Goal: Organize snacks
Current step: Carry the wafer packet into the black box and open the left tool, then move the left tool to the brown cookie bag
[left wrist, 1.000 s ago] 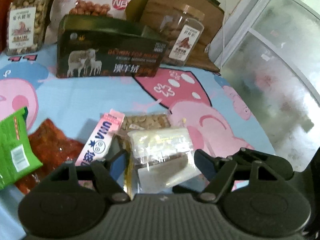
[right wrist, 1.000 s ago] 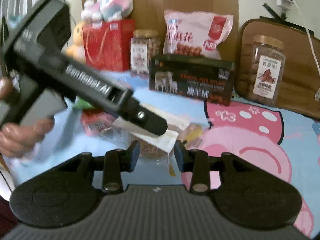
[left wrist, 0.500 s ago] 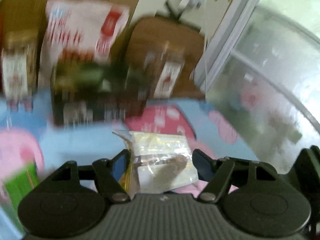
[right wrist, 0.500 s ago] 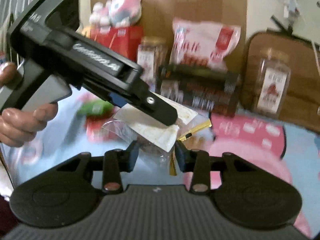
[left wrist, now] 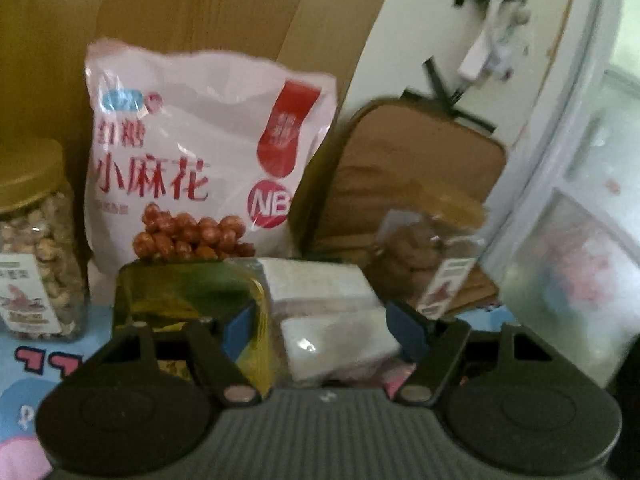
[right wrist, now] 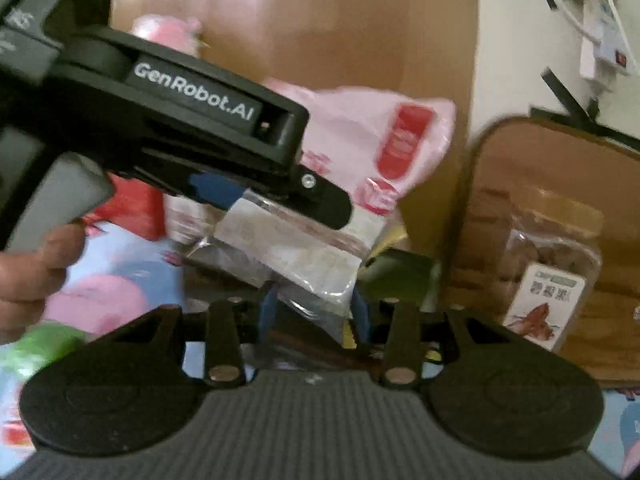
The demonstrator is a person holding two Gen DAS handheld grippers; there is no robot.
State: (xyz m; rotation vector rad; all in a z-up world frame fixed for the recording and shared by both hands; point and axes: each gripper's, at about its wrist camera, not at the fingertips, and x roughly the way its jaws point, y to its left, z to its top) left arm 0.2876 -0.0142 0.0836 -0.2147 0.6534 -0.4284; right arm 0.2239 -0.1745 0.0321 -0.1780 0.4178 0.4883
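While my left gripper point(left wrist: 320, 330) and right gripper point(right wrist: 314, 312) both seem clamped on the clear snack packet point(left wrist: 332, 316), it hangs before the dark-green box point(left wrist: 176, 292), blocking it; pink snack bag point(left wrist: 200, 152) and nut jars point(left wrist: 36, 248) stand behind.

A pale pink bag point(left wrist: 200, 152) is printed with red characters and a red emblem; the jar point(left wrist: 36, 240) is capped in gold — the cloth point(right wrist: 120, 280) is patterned light blue with pink shapes.
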